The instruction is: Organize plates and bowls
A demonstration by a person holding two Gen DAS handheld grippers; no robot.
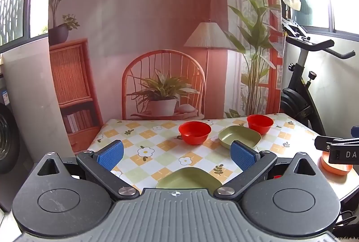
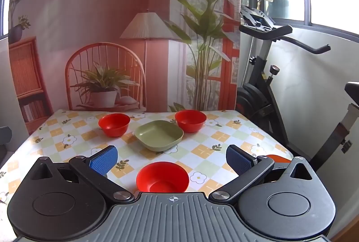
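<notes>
The left tongs [image 1: 177, 153] are wide open and hold nothing. They hang over the near part of the desk [image 1: 143, 136], which has a cloth with yellow squares and white flowers. Right under them, at the near edge, lies a green plate [image 1: 190, 178] (only part of it shows behind the tongs' body). Further back stands a red bowl [image 1: 194, 132], near the middle of the desk. To its right sits a green dish [image 1: 239, 134], and behind that, close to the far right corner, a second red bowl [image 1: 259, 123]. The dish and that second bowl look as if they touch, but I cannot be sure. At the right edge lies an orange dish [image 1: 335, 166], partly hidden by the other tool.

The right tongs [image 2: 171, 159] are wide open too, and empty. Just below them, near the front edge, sits a red bowl [image 2: 162, 177] between the two blue pads [image 2: 103, 161]. In this view the green dish [image 2: 159, 135] is in the middle of the desk, with one red bowl [image 2: 114, 124] off to its left and one red bowl [image 2: 190, 120] just behind its right corner. A bit of the orange dish [image 2: 278, 158] peeks out behind the right pad.

Behind the desk hangs a printed backdrop [image 2: 101, 28] of a room, and an exercise bike [image 2: 269, 84] stands to the right.
</notes>
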